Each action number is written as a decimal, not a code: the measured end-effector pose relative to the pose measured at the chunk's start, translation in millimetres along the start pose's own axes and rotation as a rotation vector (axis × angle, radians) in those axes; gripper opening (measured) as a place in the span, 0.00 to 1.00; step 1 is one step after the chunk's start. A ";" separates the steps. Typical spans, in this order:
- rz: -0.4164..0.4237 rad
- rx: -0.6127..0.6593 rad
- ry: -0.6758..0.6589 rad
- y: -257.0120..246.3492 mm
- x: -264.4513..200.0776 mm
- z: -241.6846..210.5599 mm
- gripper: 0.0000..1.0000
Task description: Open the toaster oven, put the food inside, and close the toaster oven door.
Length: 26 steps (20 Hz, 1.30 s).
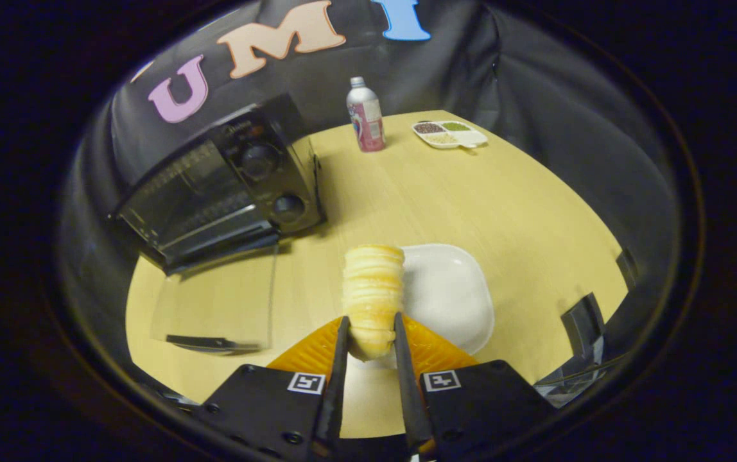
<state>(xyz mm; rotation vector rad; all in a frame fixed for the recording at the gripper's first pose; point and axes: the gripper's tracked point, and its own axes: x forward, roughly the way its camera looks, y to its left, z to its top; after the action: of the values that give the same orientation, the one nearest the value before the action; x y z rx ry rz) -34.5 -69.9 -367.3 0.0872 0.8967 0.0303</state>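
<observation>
My gripper [370, 330] is shut on a pale yellow ridged pastry roll [373, 289], both fingers pressing its near end while the roll sticks out ahead of them. The roll hangs above the left edge of a white square plate [452, 295] on the wooden table [439, 199]. A black toaster oven [227, 186] stands ahead to the left, its glass door [221, 301] folded down flat toward me, the handle [211, 343] at its near edge. The oven's inside shows dark with a wire rack.
A white-and-pink bottle [366, 115] stands at the far side of the table. A white divided tray [450, 134] with small heaps of seeds or spices lies to its right. Dark fixtures [583, 321] sit at the table's right edge.
</observation>
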 end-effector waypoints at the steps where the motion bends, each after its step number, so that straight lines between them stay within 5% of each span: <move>1: 0.031 0.023 -0.012 16.2 -2.0 4.7 0.41; 11: 0.250 0.193 -0.034 147.8 18.7 25.3 0.41; 26: 0.197 0.175 -0.176 227.5 87.4 75.8 0.41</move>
<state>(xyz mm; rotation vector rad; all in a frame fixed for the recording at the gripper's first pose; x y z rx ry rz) 81.5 157.4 -368.2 0.3364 0.7106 0.1259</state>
